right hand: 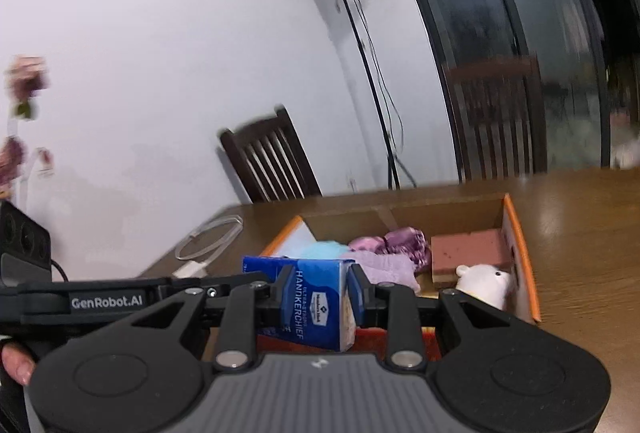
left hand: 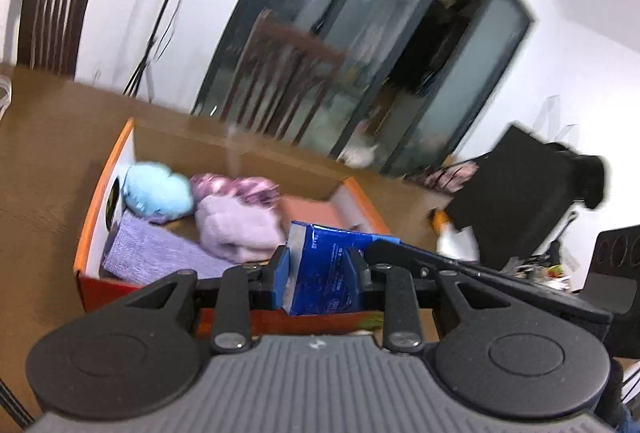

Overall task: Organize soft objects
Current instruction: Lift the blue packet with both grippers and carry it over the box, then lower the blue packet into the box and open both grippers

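- While both clench it, the left hand-held gripper point(left hand: 318, 273) and right hand-held gripper point(right hand: 316, 291) share one blue tissue pack point(right hand: 316, 297); uneven pulls could crumple it.
- Just ahead, the orange box point(right hand: 524, 257) on the bench point(right hand: 580, 217) is crowded; its near wall could snag the pack.

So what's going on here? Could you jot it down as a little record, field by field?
Setting: wooden table, chairs behind it
Container: orange cardboard box, open at the top
In the box: blue plush, lilac plush, shiny purple cloth, purple towel, pink sponge, white plush toy
Held: blue handkerchief pack, above the box's near edge
Left hand-held gripper: shut on one end of the pack
Right hand-held gripper: shut on the other end
Beside the box: coiled white cable
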`<state>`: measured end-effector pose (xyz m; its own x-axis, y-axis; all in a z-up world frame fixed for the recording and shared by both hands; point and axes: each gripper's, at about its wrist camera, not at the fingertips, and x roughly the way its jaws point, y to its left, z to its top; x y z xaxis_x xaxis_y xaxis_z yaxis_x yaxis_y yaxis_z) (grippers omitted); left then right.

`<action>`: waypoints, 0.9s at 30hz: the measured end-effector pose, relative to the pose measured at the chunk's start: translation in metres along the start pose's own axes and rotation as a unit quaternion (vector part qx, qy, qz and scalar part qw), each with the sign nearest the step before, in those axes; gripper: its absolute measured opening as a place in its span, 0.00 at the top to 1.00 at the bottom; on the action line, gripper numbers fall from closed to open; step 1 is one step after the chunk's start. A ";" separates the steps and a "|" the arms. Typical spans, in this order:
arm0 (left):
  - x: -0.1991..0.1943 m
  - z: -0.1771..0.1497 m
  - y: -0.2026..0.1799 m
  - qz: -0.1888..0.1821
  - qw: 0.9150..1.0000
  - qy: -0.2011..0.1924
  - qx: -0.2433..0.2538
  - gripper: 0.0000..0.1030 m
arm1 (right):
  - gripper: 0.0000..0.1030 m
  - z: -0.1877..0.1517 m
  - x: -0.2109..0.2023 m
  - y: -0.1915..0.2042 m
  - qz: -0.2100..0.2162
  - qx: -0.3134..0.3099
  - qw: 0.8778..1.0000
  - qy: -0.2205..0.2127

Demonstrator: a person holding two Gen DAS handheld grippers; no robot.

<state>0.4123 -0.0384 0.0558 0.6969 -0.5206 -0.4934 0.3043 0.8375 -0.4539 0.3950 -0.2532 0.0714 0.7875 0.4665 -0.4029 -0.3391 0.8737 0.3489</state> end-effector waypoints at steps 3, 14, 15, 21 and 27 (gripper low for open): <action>0.037 0.003 0.018 0.027 0.999 0.034 -0.007 0.72 | 0.73 0.005 0.049 -0.022 -0.006 0.034 0.998 0.044; 0.095 -0.010 0.035 0.091 0.992 0.078 0.047 0.76 | 0.81 -0.021 0.122 -0.032 -0.068 -0.036 0.989 0.124; 0.097 -0.012 0.034 0.095 0.991 0.077 0.053 0.76 | 0.85 -0.022 0.123 -0.031 -0.075 -0.044 0.988 0.124; 0.099 -0.012 0.036 0.086 0.992 0.071 0.058 0.73 | 0.88 -0.023 0.120 -0.031 -0.079 -0.050 0.989 0.113; 0.068 -0.006 0.027 0.079 0.995 0.051 0.046 0.61 | 0.62 -0.014 0.090 -0.029 -0.074 -0.053 0.992 0.090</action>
<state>0.4641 -0.0525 0.0059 0.6725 -0.3919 -0.6278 0.2575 0.9192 -0.2979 0.4685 -0.2343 0.0129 0.7315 0.3411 -0.5904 -0.2867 0.9395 0.1875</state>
